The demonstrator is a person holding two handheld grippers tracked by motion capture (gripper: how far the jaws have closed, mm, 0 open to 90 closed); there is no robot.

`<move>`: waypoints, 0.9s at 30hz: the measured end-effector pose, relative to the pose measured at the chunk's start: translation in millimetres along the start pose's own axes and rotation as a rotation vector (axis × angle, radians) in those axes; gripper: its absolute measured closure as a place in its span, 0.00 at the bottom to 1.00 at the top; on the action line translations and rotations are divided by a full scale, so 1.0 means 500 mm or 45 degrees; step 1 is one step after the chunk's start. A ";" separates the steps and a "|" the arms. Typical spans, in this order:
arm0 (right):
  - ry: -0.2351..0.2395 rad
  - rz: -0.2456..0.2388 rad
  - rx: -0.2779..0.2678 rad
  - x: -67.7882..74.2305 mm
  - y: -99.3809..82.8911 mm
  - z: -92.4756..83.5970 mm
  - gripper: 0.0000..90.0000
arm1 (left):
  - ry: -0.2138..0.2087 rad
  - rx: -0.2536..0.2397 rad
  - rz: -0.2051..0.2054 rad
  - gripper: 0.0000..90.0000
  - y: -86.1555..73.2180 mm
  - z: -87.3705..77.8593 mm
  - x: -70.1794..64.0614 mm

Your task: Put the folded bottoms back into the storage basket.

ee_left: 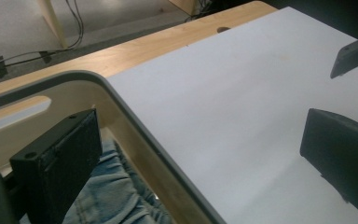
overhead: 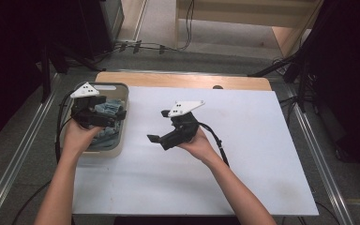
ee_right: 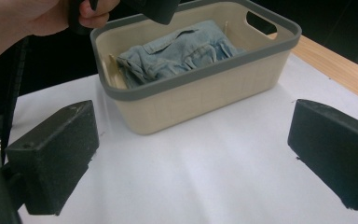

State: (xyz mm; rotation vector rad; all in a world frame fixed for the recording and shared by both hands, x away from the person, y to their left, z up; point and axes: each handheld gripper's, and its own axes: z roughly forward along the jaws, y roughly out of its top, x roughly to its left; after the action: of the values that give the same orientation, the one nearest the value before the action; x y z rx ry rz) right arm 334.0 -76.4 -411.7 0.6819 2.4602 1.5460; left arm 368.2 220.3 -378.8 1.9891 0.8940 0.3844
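A beige basket (overhead: 106, 151) with a grey rim stands at the left of the white sheet (overhead: 253, 140). Folded blue denim (overhead: 108, 108) lies inside it. My left gripper (overhead: 117, 117) hovers over the basket, open and holding nothing. In the left gripper view its left jaw hangs above the denim (ee_left: 107, 191) and its right jaw above the sheet, with the basket rim (ee_left: 135, 121) between them. My right gripper (overhead: 158, 125) sits mid-sheet, open and empty, facing the basket (ee_right: 200, 70) and the denim (ee_right: 177, 49).
The sheet covers a wooden table whose bare far edge (overhead: 183, 79) has a small dark hole. Metal rails run along both sides on the floor. Cables lie beyond the table. Dark stands flank the scene.
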 end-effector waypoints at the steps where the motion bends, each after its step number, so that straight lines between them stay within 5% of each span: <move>1: -0.005 0.000 -0.007 0.000 -0.004 -0.006 0.02 | -0.006 0.004 0.008 0.00 -0.001 0.002 -0.006; 27: -0.067 0.000 -0.024 -0.016 -0.096 -0.138 0.02 | -0.127 -0.020 0.076 0.00 -0.052 0.010 -0.108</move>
State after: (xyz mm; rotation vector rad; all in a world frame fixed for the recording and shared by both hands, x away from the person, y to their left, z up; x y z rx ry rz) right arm 301.6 -153.6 -423.7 0.7102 2.4044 1.5290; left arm 322.3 187.2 -399.0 2.0056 0.7679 0.3218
